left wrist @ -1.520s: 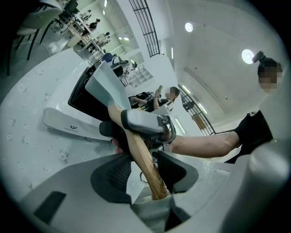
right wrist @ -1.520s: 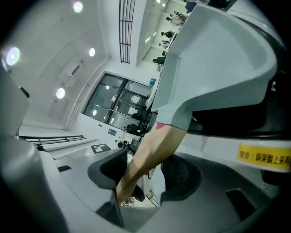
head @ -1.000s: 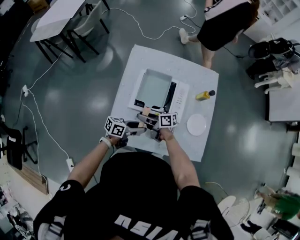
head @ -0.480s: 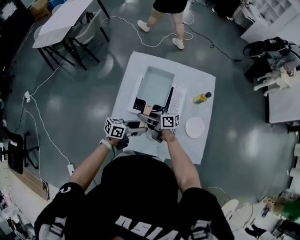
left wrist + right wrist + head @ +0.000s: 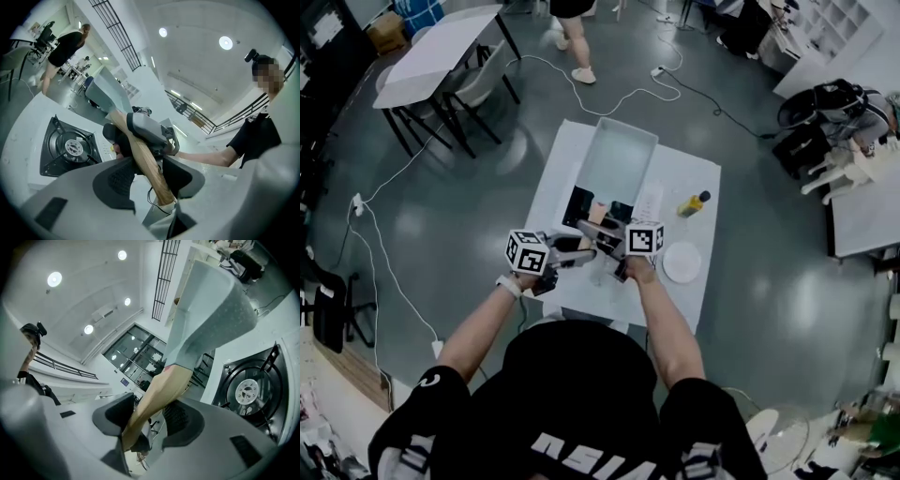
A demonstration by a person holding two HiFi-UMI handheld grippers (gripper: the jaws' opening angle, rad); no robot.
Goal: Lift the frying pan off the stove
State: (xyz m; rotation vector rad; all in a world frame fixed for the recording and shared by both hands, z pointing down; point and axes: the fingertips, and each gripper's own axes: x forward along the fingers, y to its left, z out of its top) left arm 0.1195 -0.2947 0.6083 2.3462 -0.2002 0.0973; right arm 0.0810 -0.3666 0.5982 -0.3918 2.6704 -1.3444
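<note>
**Frying pan, held clear of stove by two grippers**

Item: rectangular frying pan [image 5: 619,159], pale grey, deep-walled, with a wooden handle [image 5: 596,216] at the near end.

Location: in the air above the white table [image 5: 555,173], raised off the stove [image 5: 579,202], with no contact between the two. In the head view, over the stove's far side and the table beyond it.

Left gripper [image 5: 583,254]: clenched on the near end of the handle, dark pads pressed against the wood from both sides. Nothing else between the jaws.

Right gripper [image 5: 602,234]: grasping the same handle further along, closer to the pan body, just beyond the left gripper. Pads tight on the wood.

Burner [image 5: 68,147]: black grate with a round metal cap, bare and fully exposed below the pan in both gripper views.

Also on the table: yellow bottle [image 5: 694,203] with a dark cap, right of the stove; round white plate [image 5: 682,262], nearer than the bottle, close to the table's right edge, apart from both stove and bottle.

Surroundings: grey floor [image 5: 459,216]; second white table [image 5: 441,47] with dark legs at upper left; white cable [image 5: 614,98] trailing across the floor beyond the work table.
</note>
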